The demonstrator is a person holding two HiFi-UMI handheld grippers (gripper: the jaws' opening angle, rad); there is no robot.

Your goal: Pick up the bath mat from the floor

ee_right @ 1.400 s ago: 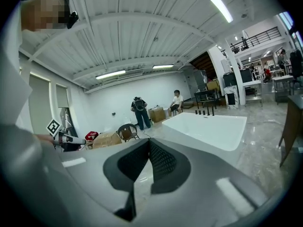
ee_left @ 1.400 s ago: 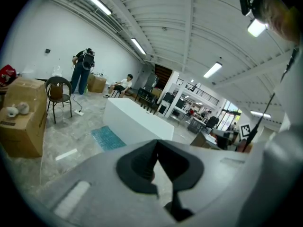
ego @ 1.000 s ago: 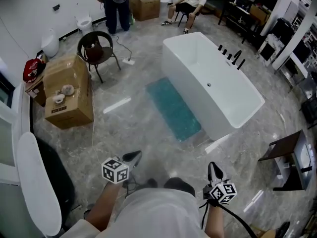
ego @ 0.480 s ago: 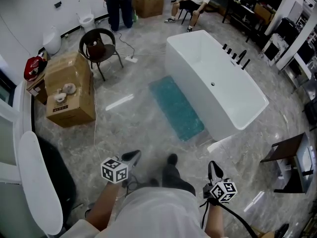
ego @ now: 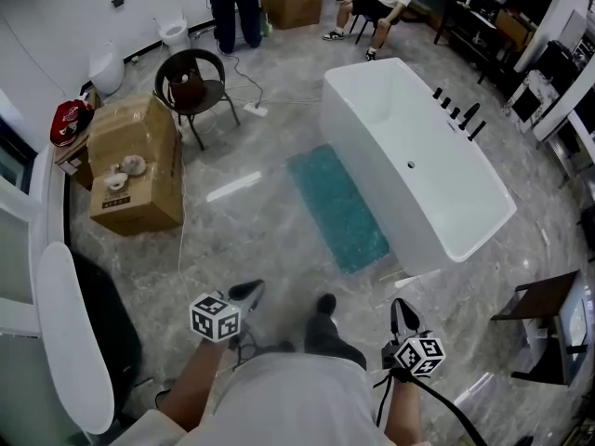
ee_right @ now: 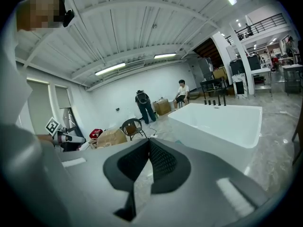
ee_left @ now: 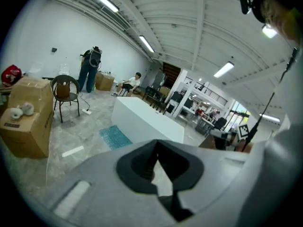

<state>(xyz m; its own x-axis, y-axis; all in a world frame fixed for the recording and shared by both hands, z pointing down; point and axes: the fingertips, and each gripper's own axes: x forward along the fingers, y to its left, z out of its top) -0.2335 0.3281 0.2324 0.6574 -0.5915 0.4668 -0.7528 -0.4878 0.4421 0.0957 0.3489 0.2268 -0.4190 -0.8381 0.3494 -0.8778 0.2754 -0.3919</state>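
Saw box point(ego: 135, 165) and chair point(ego: 191, 82) at left. Held left gripper point(ego: 249, 293) low near body, jaws pressed together, empty. Found teal mat point(ego: 337, 207) flat on floor point(ego: 251, 235) ahead, long side just beside tub point(ego: 418, 156), well apart from both grippers. Held right gripper point(ego: 403, 316) likewise, jaws together, nothing pinched.

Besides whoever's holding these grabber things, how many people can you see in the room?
2. A standing person is at the far wall beside a cardboard box; a seated person is past the bathtub's far end. Others may be out of view.
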